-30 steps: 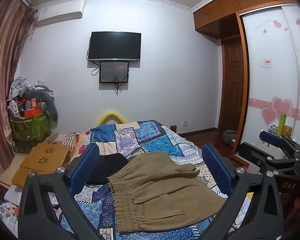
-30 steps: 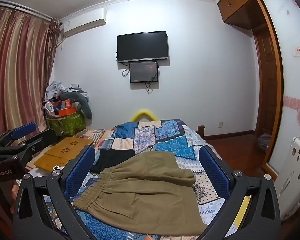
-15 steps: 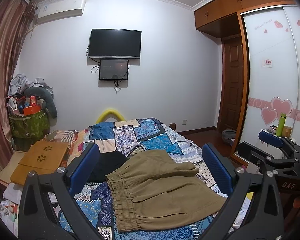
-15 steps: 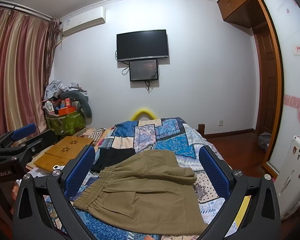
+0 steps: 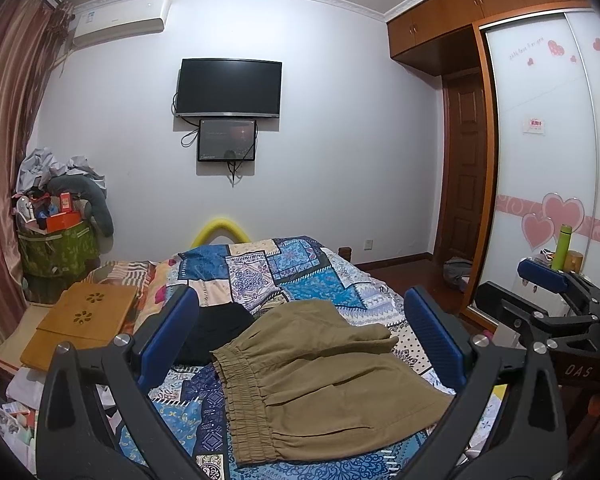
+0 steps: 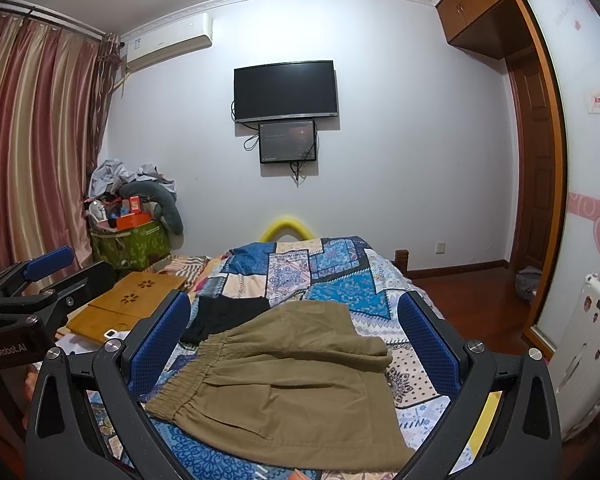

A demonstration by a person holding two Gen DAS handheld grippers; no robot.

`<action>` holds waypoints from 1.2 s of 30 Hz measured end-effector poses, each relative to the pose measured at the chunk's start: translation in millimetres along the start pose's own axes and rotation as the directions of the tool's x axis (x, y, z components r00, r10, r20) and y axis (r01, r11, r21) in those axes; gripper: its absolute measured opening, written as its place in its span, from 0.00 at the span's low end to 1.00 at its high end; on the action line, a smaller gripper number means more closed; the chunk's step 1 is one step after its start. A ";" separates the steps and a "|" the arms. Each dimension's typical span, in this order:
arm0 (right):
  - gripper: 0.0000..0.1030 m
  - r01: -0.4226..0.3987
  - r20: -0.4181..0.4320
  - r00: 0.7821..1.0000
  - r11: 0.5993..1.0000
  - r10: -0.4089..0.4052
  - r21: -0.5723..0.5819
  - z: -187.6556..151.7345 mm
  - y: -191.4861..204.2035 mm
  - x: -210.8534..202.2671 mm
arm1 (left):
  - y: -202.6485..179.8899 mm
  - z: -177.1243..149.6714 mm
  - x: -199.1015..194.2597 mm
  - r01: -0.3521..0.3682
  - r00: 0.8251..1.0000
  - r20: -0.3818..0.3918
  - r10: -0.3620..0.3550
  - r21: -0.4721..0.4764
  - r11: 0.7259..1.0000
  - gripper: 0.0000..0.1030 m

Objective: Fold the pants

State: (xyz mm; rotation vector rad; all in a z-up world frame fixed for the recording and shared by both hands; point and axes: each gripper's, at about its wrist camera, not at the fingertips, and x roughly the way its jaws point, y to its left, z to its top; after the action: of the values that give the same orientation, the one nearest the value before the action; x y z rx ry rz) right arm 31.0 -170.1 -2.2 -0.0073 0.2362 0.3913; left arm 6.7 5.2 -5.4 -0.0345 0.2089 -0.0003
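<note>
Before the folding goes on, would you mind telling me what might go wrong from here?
1. The black garment lies right beside the waistband of the khaki pants, possibly tucked under it; a grab at that edge could catch both.
2. The far part of the pants is already bunched over itself, so a fold could trap creases.
3. The left gripper and right gripper are both open and close together; they might collide.
</note>
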 end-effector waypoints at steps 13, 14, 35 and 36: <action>1.00 0.002 -0.004 1.000 1.000 -0.002 -0.001 2.7 0.3 -0.1 | 0.3 0.9 0.8 -0.005 1.000 0.004 0.005 0.001 1.000 1.00; 1.00 0.001 -0.004 1.000 1.000 -0.001 0.000 2.7 0.2 -0.2 | -0.1 0.5 1.3 -0.007 1.000 0.005 0.007 0.003 1.000 1.00; 1.00 0.006 -0.013 1.000 1.000 -0.005 0.005 2.4 -2.5 0.7 | -1.5 0.2 3.4 -0.013 1.000 0.002 0.013 0.003 1.000 1.00; 1.00 0.007 -0.016 1.000 1.000 -0.007 0.005 1.7 -2.7 1.6 | -1.6 -0.2 4.0 -0.014 1.000 0.001 0.014 0.003 1.000 1.00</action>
State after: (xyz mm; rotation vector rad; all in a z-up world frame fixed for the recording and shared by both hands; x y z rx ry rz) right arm 33.9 -171.9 -1.0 -0.0064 0.2533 0.3837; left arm 10.7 3.6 -6.4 -0.0301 0.2084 0.0132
